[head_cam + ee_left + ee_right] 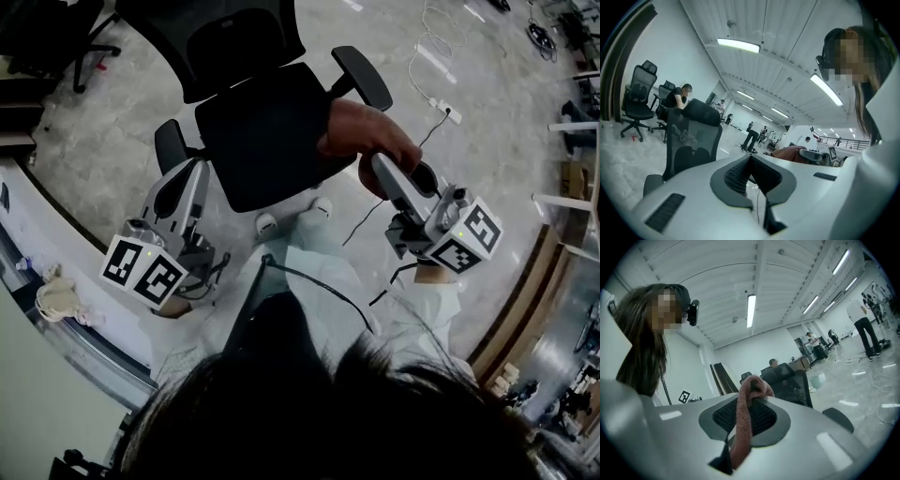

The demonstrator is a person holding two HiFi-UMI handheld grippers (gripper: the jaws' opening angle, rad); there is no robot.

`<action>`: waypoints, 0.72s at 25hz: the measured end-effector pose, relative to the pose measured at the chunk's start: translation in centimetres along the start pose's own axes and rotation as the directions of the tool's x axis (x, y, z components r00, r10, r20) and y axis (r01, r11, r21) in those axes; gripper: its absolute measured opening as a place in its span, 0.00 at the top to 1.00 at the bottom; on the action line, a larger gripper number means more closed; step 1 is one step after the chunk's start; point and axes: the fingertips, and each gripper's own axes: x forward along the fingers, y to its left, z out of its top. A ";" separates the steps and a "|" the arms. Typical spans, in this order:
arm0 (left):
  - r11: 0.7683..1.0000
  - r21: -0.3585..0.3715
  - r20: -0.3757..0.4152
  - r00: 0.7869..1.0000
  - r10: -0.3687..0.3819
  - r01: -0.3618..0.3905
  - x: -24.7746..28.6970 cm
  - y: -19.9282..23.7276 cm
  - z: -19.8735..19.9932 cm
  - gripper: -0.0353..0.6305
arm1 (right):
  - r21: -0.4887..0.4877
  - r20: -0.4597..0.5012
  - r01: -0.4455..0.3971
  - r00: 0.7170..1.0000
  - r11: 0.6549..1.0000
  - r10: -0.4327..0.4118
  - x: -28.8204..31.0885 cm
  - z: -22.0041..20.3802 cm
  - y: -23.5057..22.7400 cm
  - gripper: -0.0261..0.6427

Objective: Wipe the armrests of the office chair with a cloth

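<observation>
The cloth (743, 427) first: reddish, bunched, pinched in the right gripper's (751, 401) nearly closed jaws, over the office chair's (262, 141) seat edge near its right armrest (364, 77), poised to wipe, I'd say. The left gripper (751, 159), jaws together and empty, hangs by the left armrest (171, 145). Only the head view shows both armrests; the gripper views confirm the grip.

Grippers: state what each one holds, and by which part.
Right gripper: the cloth, a folded strip of it pinched between the fingers, the rest bunched beyond the tips. Left gripper: nothing, fingers together.
</observation>
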 end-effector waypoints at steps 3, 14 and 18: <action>1.000 0.014 -0.018 1.000 -0.018 0.019 3.0 -2.2 0.6 0.94 | -0.007 0.006 0.032 0.999 0.999 -0.032 -2.5 1.4 -2.6 0.89; 0.992 -0.021 0.027 0.992 0.122 -0.121 16.7 -8.8 -1.2 0.94 | 0.035 -0.033 -0.026 0.999 0.999 0.027 -9.0 5.4 -18.0 0.89; 0.983 -0.061 0.079 0.981 0.176 -0.171 22.5 -12.7 -2.0 0.94 | 0.026 -0.111 -0.065 0.992 0.998 0.067 -11.9 7.4 -24.6 0.89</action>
